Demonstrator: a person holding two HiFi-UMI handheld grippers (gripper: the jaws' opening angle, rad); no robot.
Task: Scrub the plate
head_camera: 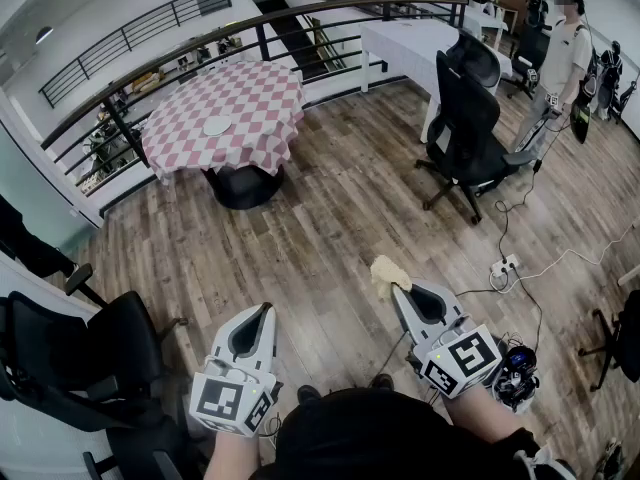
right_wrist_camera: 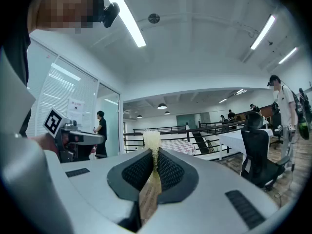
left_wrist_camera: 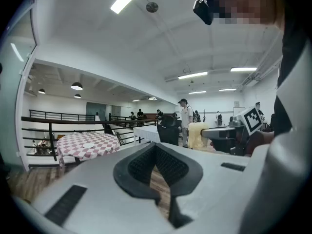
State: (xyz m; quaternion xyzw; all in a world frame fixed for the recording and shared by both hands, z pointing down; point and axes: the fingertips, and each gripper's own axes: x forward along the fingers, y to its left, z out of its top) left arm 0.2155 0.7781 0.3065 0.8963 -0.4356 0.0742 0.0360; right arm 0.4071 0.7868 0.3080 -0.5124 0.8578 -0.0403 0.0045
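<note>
Looking down from the head view, the plate (head_camera: 217,125) sits way off at about 11 o'clock, flat on the round table with the red and white checked cloth (head_camera: 265,93). It's well apart from both claws, with a big stretch of wooden floor (head_camera: 330,218) between.

Left gripper (head_camera: 267,310) is low in the frame at around 7 o'clock. Its own view shows the jaws pressed together with nothing between them, just floor showing through the gap behind the pads. From that camera the plate is a small white disc at roughly 9 o'clock, on the far table, nowhere near the tips.

Right gripper (head_camera: 399,289) is at about 5 o'clock in the head view, and it's clamped on a pale yellow scrub pad (head_camera: 388,273). The pad sticks out past the tips, toward 11 o'clock. In the right gripper view the pad is pinched tight between the ribbed pads, with a fluffy bit poking up above them at 12 o'clock. The checked table shows just behind it, slightly toward 1 o'clock, but I can't pick out the plate from there.

Both claws point roughly level, side by side and near each other but not touching.

Other stuff: a black office chair (head_camera: 465,108) at about 2 o'clock, and a person in a light shirt (head_camera: 565,53) standing beyond it.
</note>
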